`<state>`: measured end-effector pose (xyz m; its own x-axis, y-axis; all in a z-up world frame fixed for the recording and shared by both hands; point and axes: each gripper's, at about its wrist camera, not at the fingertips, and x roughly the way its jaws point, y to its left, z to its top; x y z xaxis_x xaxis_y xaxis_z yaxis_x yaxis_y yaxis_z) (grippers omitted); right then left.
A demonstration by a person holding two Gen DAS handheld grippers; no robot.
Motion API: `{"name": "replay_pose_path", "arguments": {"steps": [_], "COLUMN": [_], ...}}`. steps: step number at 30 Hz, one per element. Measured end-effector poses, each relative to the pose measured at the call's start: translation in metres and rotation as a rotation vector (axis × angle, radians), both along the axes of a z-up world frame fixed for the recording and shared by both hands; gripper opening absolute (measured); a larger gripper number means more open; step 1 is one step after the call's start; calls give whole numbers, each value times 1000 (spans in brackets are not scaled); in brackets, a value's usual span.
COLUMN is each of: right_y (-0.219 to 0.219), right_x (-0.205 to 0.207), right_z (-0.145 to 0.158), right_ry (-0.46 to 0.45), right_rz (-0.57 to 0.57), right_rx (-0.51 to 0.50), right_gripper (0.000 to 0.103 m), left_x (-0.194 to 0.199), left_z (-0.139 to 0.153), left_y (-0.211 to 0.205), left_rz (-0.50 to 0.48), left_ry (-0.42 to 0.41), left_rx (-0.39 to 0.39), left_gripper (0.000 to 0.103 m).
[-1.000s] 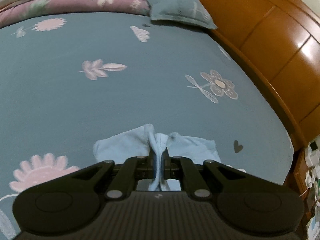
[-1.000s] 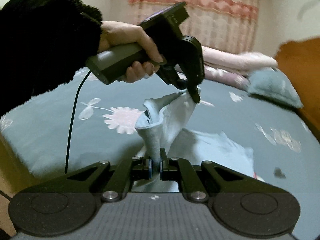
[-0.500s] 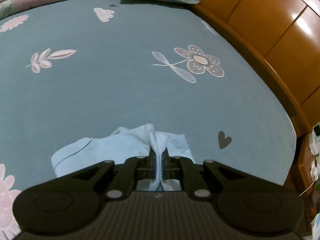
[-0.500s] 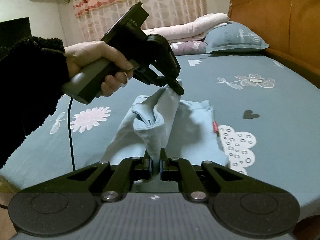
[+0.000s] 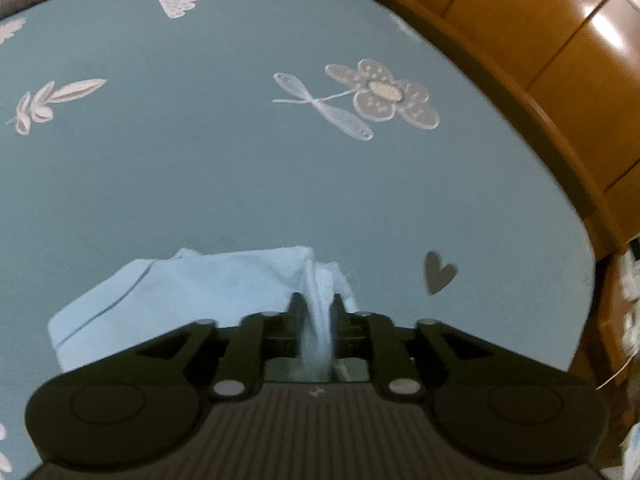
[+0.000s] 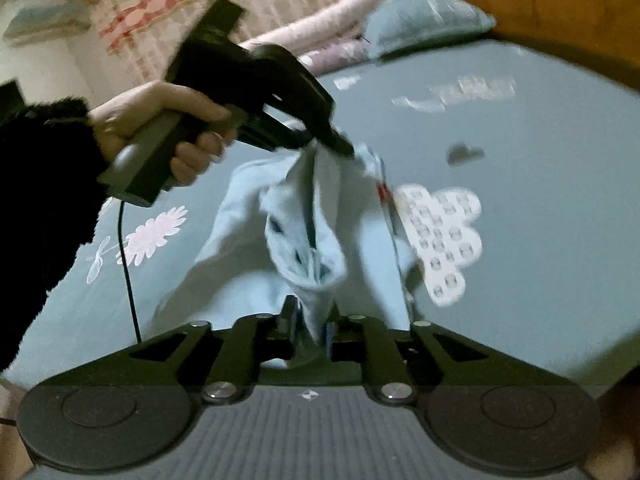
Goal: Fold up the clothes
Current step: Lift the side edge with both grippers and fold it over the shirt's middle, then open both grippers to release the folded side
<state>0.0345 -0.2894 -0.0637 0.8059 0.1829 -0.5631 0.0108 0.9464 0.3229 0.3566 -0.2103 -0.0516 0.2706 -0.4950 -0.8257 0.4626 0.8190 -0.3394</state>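
A light blue garment (image 5: 180,292) lies partly on the blue-grey flowered bed sheet (image 5: 200,168). My left gripper (image 5: 318,306) is shut on a bunched fold of it, a thin strip of cloth running between its fingers. In the right wrist view the garment (image 6: 304,216) is lifted in a drooping pouch between the two grippers. My right gripper (image 6: 312,316) is shut on the near end. The left gripper (image 6: 344,148), held by a hand (image 6: 160,120), pinches the far upper end. This view is blurred by motion.
A wooden headboard (image 5: 540,60) runs along the bed's right side. A blue pillow (image 6: 424,20) and folded quilts (image 6: 328,28) lie at the far end. A black cable (image 6: 128,264) hangs from the left gripper. A dark fuzzy sleeve (image 6: 40,200) fills the left edge.
Both grippers have swung with the garment toward the headboard side of the bed. The cloth hangs lower and more bunched between them. Both pairs of fingers stand slightly wider apart around the cloth.
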Motion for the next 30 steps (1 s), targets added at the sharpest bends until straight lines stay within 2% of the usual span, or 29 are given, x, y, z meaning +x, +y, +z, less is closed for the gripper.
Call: {"name": "replay_pose_path", "arguments": {"steps": [1, 3, 8, 10, 12, 15, 20, 22, 29, 30], "right_y": [-3, -8, -22, -27, -33, -32, 14, 39, 84, 82], "right_x": [-2, -5, -12, -15, -20, -20, -4, 8, 21, 18], "right_z": [-1, -3, -7, -9, -2, 12, 27, 25, -8, -13], "right_ry": [4, 12, 32, 40, 24, -24, -100, -112, -35, -24], "right_rz": [-8, -24, -65, -81, -107, -70, 135, 226, 355, 343], "right_rx": [4, 12, 32, 40, -4, -60, -162, -208, -294, -295], "right_gripper": [20, 21, 38, 40, 40, 39, 34, 31, 29, 30], "left_x": [1, 3, -1, -8, -21, -46, -78, -86, -95, -97], "left_z": [0, 3, 14, 22, 30, 39, 41, 35, -5, -12], "left_y": [0, 1, 10, 18, 29, 50, 90, 99, 106, 106], "left_rz": [3, 3, 2, -10, -32, -68, -59, -46, -39, -39], "left_ry": [10, 12, 0, -12, -42, -72, -114, -114, -58, -59], "left_rx": [-22, -53, -107, -125, -129, -131, -113, -111, -139, -132], "left_gripper": [34, 38, 40, 44, 45, 49, 53, 53, 53, 53]}}
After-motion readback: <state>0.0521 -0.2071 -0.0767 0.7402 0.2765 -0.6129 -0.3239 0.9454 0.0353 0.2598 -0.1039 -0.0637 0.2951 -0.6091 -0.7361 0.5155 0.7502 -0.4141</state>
